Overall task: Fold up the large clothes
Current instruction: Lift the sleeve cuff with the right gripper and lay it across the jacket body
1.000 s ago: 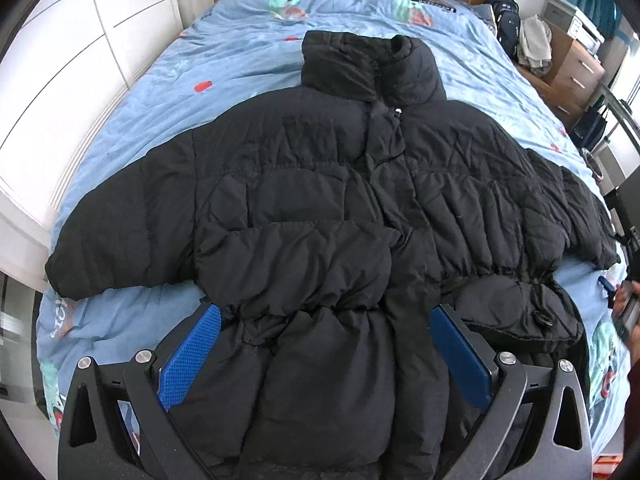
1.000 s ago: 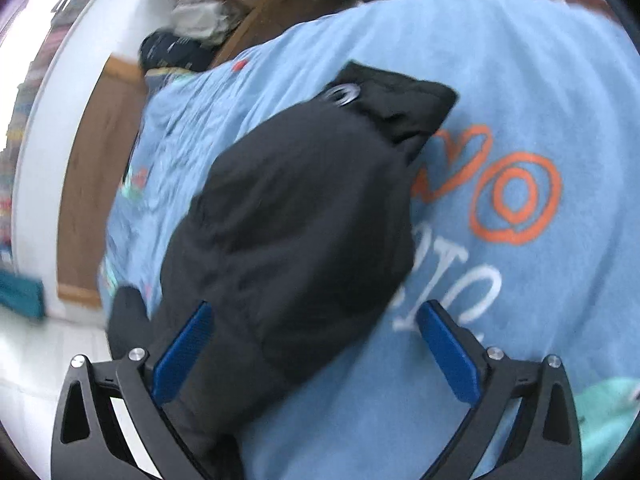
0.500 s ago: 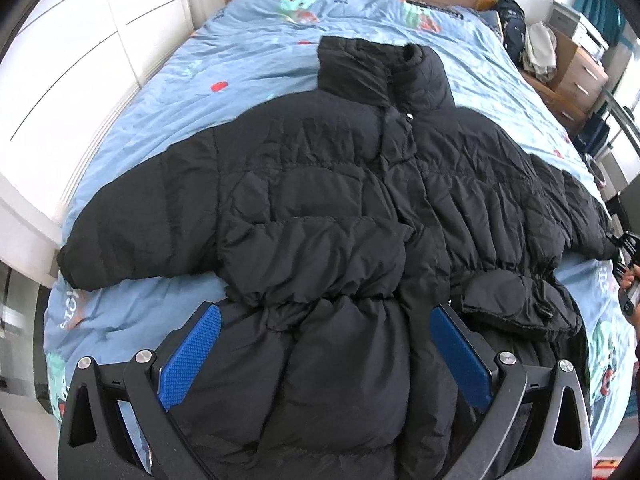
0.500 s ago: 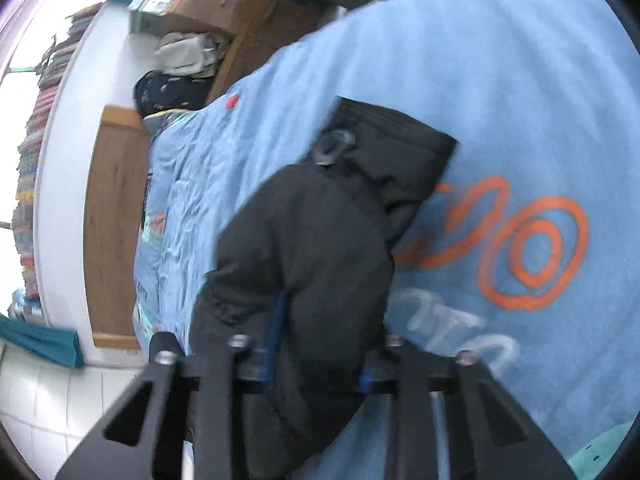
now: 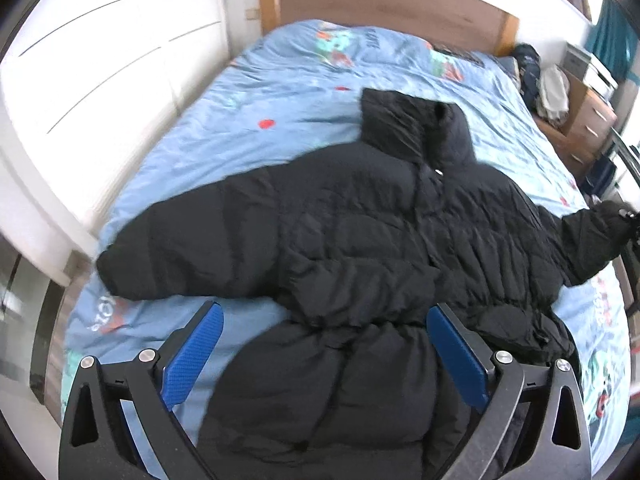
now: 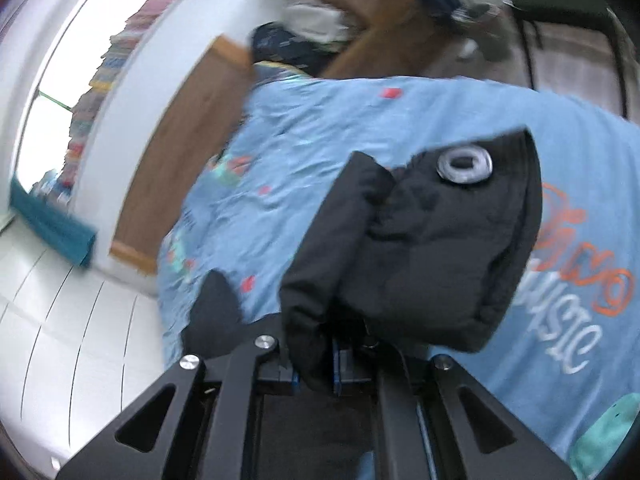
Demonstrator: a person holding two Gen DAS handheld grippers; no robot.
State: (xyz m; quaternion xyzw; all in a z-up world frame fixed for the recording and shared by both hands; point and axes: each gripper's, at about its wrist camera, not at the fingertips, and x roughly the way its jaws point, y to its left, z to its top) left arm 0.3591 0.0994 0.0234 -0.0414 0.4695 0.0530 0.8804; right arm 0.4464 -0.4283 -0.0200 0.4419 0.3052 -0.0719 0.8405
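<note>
The bed (image 5: 248,136) carries a big black puffer coat (image 5: 360,240) spread front-up across its middle, collar toward the headboard (image 5: 384,4), hem hanging over the foot edge, one sleeve reaching toward the wardrobe-side edge.

The other sleeve (image 6: 420,264) is the step in hand. The right tongs (image 6: 316,376) have just closed on it: its blue pads pinch a fold of fabric close behind the cuff, and the cuff with its silver snap (image 6: 464,168) stands clear of the sheet. To my eye the sleeve wants carrying across the chest and laying flat. The padding is slippery and springy, so a thin pinch may slide out; I would keep the lift low and the sleeve untwisted.

The left tongs (image 5: 324,356) hang wide open above the coat's lower half near the foot edge, gripping nothing; pressing down on the body there would stop the coat dragging sideways.

Of containers, only a wooden drawer chest (image 5: 588,120) stands past the headboard corner, drawers closed, contents unseen; some clothes are heaped on top.
</note>
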